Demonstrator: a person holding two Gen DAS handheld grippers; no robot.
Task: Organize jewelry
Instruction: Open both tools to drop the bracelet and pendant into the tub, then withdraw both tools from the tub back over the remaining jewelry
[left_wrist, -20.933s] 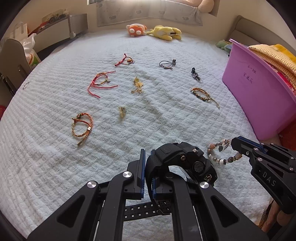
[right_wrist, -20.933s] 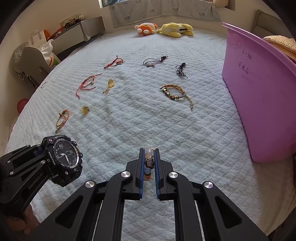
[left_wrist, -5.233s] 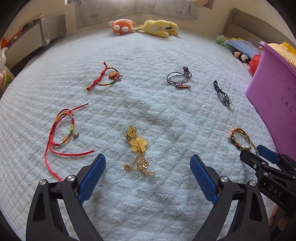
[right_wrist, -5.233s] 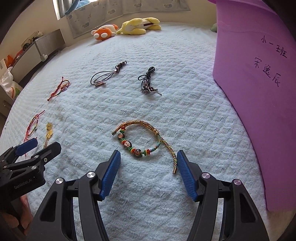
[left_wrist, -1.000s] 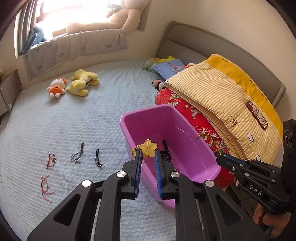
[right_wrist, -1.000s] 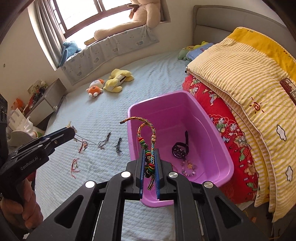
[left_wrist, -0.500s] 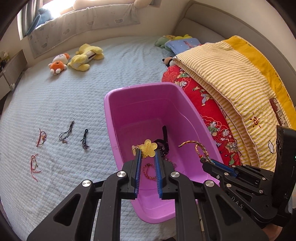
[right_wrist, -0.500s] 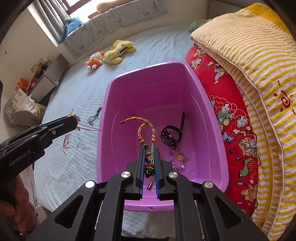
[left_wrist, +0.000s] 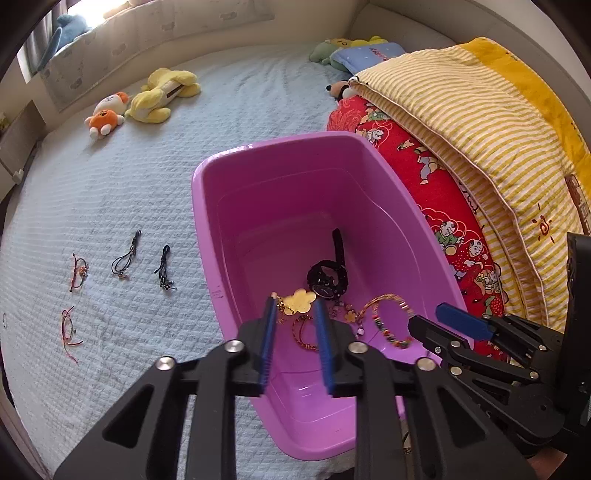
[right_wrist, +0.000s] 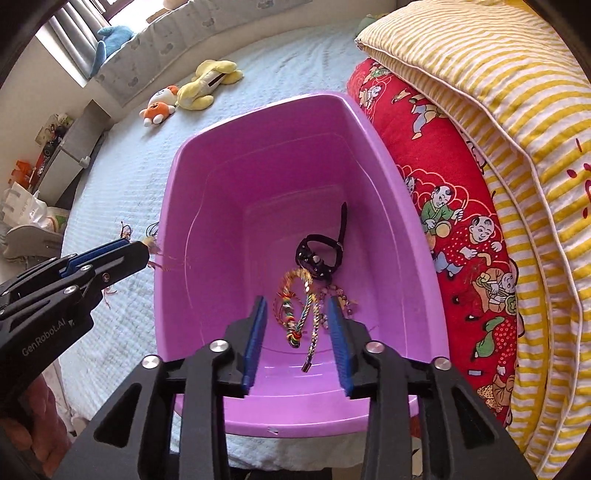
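Both hand-held grippers, left (left_wrist: 295, 339) and right (right_wrist: 298, 338), spread over purple bin (right_wrist: 177, 206); beaded bracelet (right_wrist: 334, 295) partly hidden.

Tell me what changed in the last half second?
Both jaws opened. The left gripper let go of the gold flower-pendant chain; the right gripper released the braided multicoloured beaded bracelet into the purple plastic tub. The black sports watch stayed put.

A pale quilted bed (left_wrist: 122, 192) is seen carrying a purple tub (left_wrist: 207, 236), folded quilts (left_wrist: 461, 122) and two plush toys (left_wrist: 147, 99) (near the far edge). Left of the tub, two black cords (left_wrist: 146, 260) and two red string bracelets (left_wrist: 74, 295) are laid out.
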